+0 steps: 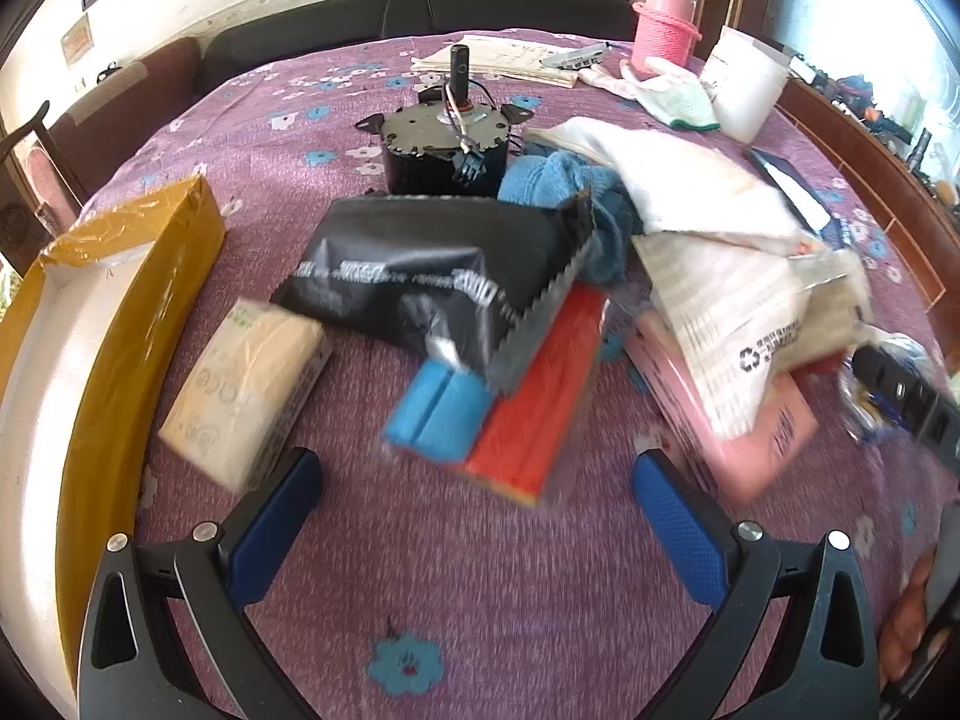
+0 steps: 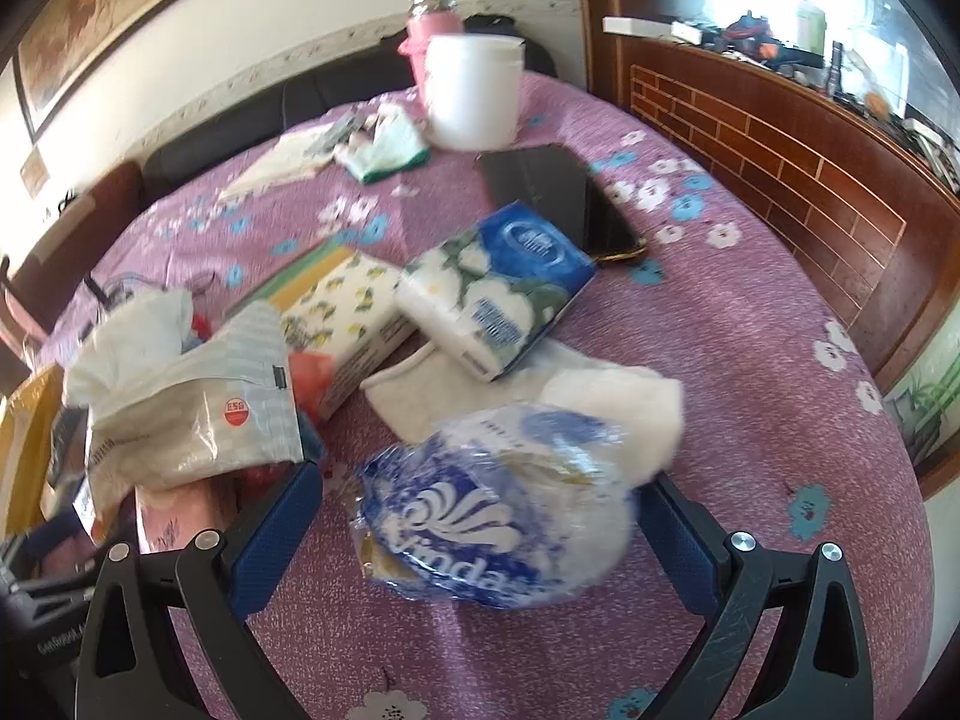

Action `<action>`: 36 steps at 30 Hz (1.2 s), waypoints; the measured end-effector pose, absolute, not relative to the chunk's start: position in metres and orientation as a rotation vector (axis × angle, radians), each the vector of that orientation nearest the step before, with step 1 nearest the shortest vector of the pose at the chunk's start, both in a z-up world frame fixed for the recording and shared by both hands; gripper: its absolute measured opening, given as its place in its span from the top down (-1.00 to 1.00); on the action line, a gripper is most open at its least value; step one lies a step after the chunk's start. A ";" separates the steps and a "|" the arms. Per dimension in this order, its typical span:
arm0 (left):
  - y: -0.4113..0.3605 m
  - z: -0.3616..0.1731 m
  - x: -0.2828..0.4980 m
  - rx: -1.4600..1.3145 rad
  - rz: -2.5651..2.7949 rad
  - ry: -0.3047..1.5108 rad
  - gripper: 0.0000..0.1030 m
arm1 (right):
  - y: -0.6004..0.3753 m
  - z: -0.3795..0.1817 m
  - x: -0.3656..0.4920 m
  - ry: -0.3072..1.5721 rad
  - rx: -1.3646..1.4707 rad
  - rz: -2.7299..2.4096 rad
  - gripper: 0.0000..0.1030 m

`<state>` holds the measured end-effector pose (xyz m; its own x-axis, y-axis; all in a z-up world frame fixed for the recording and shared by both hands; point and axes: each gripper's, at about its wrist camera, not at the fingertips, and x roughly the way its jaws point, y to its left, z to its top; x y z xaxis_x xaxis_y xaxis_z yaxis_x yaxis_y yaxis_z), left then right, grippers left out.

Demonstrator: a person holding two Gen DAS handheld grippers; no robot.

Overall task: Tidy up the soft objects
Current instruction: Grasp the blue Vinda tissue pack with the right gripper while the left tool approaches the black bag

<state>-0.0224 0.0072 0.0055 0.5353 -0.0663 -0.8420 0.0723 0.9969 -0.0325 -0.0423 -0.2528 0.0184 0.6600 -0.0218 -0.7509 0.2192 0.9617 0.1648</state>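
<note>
Right wrist view: the right gripper point(image 2: 480, 516) has its jaws spread wide, and a blue-and-white tissue pack point(image 2: 486, 516) in crinkled plastic lies on the purple floral tablecloth point(image 2: 750, 360) between the blue pads, which do not seem to touch it. My judgement is that this is the approach before a pick: the next move calls for settling lower around the pack and closing gently, since the wrapper looks slippery and the contents will squash. Beyond it lie a white cloth point(image 2: 618, 402), a blue flowered tissue pack point(image 2: 498, 288) and a lemon-print pack point(image 2: 342, 312).

Left wrist view: the left gripper point(image 1: 477, 480) is likewise spread and empty, hovering low and angled forward over the cloth. Just ahead of it sits a blue-and-red pack point(image 1: 498, 402), partly under a black pouch point(image 1: 420, 264); a cream tissue pack point(image 1: 246, 396) lies to the left, beside an open yellow box point(image 1: 144, 300) that looks a likely place for sorted items.
</note>
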 end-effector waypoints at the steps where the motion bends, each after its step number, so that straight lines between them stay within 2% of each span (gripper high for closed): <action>1: 0.012 0.009 -0.026 -0.023 -0.095 1.002 -1.00 | -0.255 0.021 -0.045 0.820 0.253 -0.156 -0.99; 5: 0.035 0.029 -0.043 -0.128 -0.173 0.983 -1.00 | -0.246 0.043 -0.065 0.697 0.137 -0.279 -0.99; 10: 0.065 0.048 -0.059 -0.142 -0.229 0.922 -1.00 | -0.213 0.089 -0.111 0.401 -0.118 -0.368 -0.99; 11: 0.073 0.049 -0.062 -0.151 -0.238 0.912 -1.00 | -0.210 0.093 -0.113 0.388 -0.136 -0.330 -0.99; 14: 0.094 0.052 -0.065 -0.170 -0.244 0.889 -1.00 | -0.220 0.095 -0.092 0.587 -0.080 -0.210 -0.99; 16: 0.102 0.053 -0.066 -0.166 -0.257 0.883 -1.00 | -0.234 0.091 -0.089 0.653 0.036 -0.118 -0.99; 19: 0.102 0.057 -0.062 -0.125 -0.291 0.889 -0.99 | -0.245 0.081 -0.088 0.679 0.116 -0.090 -0.99; 23: 0.078 0.065 -0.049 -0.004 -0.358 0.899 -0.87 | -0.253 0.071 -0.092 0.694 0.165 -0.069 -0.99; 26: 0.062 0.052 -0.029 0.069 -0.378 0.957 -0.85 | -0.259 0.066 -0.097 0.707 0.186 -0.070 -0.99; 30: 0.063 0.026 0.003 0.085 -0.305 1.066 -0.80 | -0.270 0.065 -0.101 0.710 0.220 -0.070 -0.99; 36: 0.078 0.021 0.018 0.052 -0.197 1.097 -0.81 | -0.277 0.058 -0.098 0.741 0.245 -0.055 -0.99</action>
